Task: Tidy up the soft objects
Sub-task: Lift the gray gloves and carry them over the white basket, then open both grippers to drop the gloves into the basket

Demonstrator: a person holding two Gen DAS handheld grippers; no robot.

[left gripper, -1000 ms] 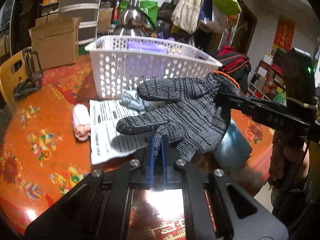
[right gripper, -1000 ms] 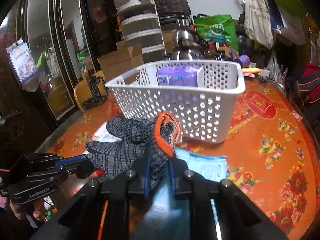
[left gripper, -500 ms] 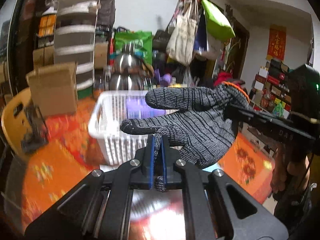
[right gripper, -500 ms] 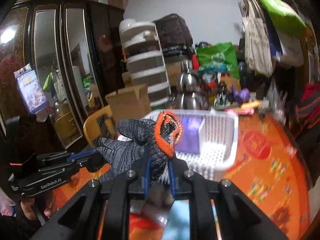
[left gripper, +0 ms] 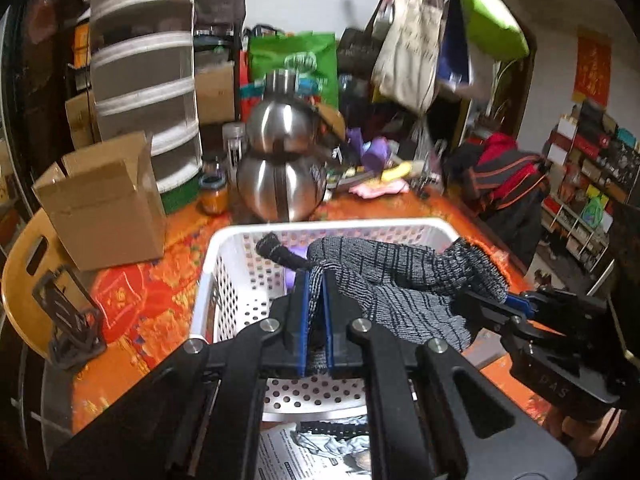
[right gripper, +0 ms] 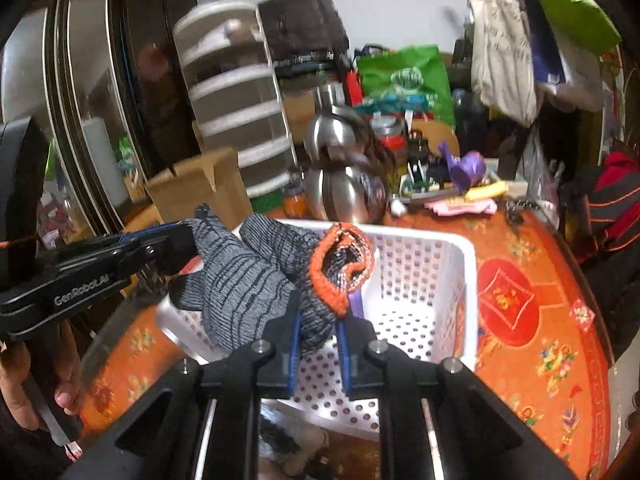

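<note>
A grey knitted glove (left gripper: pixel 400 276) with an orange cuff (right gripper: pixel 340 264) hangs stretched between both grippers over the white perforated basket (left gripper: pixel 224 248). My left gripper (left gripper: pixel 315 280) is shut on a glove finger. My right gripper (right gripper: pixel 318 320) is shut on the cuff end; it also shows at the right of the left wrist view (left gripper: pixel 492 300). The left gripper shows at the left of the right wrist view (right gripper: pixel 176 240). A purple pack (left gripper: pixel 294 256) lies in the basket (right gripper: pixel 468 276), mostly hidden by the glove.
The basket sits on an orange flowered table (right gripper: pixel 540 320). Behind it stand a steel kettle (left gripper: pixel 280 176), a cardboard box (left gripper: pixel 104 200) and stacked drawers (left gripper: pixel 144 72). A printed paper and grey cloth (left gripper: pixel 320 452) lie on the table below the gripper. A yellow chair (left gripper: pixel 24 264) is at left.
Both grippers have carried the glove up and forward from above the paper to over the open basket. Both stay shut on it.
</note>
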